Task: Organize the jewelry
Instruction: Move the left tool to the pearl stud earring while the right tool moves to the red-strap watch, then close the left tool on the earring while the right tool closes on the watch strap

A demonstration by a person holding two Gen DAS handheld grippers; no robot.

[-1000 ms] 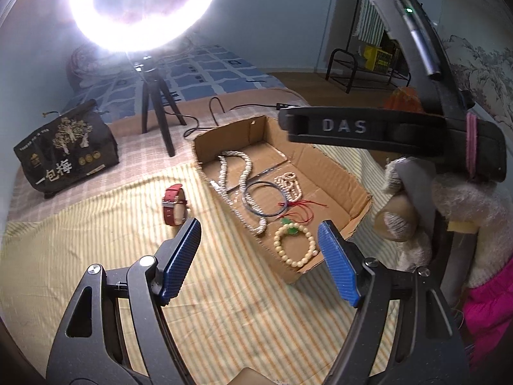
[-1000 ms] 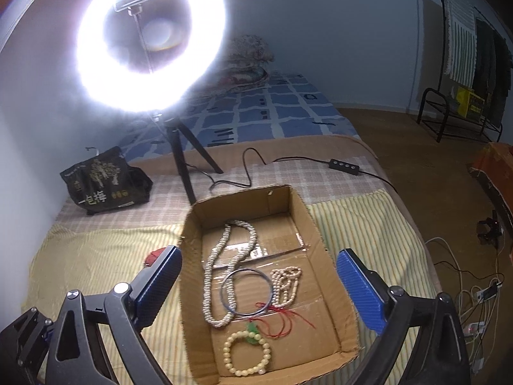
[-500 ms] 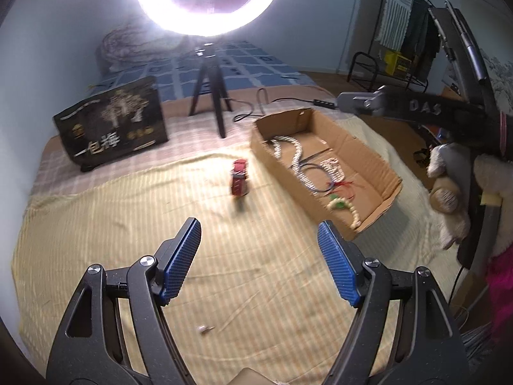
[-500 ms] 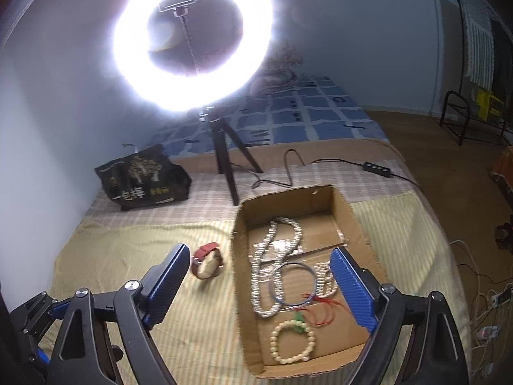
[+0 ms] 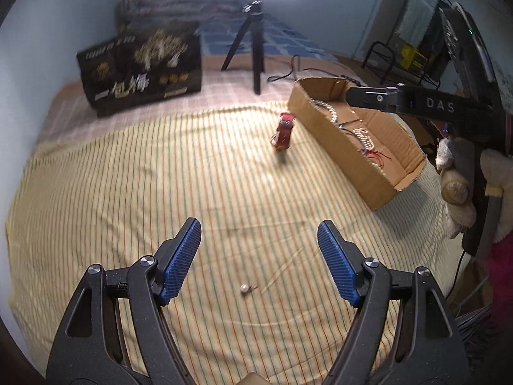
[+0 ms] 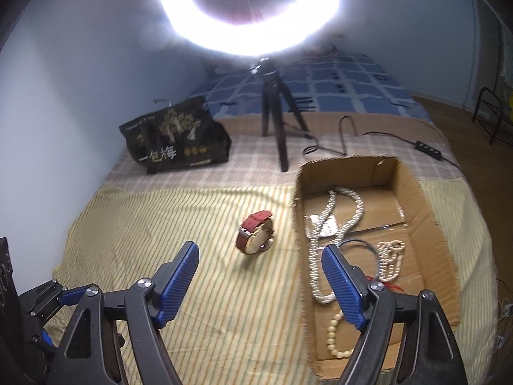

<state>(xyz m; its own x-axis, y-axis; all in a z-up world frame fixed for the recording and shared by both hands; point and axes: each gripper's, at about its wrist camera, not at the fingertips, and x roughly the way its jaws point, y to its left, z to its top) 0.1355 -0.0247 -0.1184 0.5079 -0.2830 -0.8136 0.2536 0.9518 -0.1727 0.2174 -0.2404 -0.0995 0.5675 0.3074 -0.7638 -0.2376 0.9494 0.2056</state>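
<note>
A red-strapped watch [image 6: 255,236] lies on the striped cloth, just left of the cardboard box [image 6: 429,224]; it also shows in the left wrist view [image 5: 282,131]. The box [image 5: 340,157] holds a long pearl necklace [image 6: 333,221], a blue bangle, a small bead bracelet and a cream bead bracelet [image 6: 335,337]. A small pearl earring [image 5: 245,288] lies on the cloth between the left gripper's [image 5: 259,258] open fingers. My right gripper [image 6: 260,282] is open and empty, short of the watch, its right finger over the box's left wall.
A ring light on a black tripod [image 6: 275,122] stands behind the box, with a cable and switch [image 6: 429,149]. A black snack bag [image 6: 174,141] sits at the back left. The bed's right edge drops off beyond the box.
Both grippers have swung left and drawn back from the box. The left view now looks at open cloth with the earring close between its fingers. The right view now centres on the watch.
</note>
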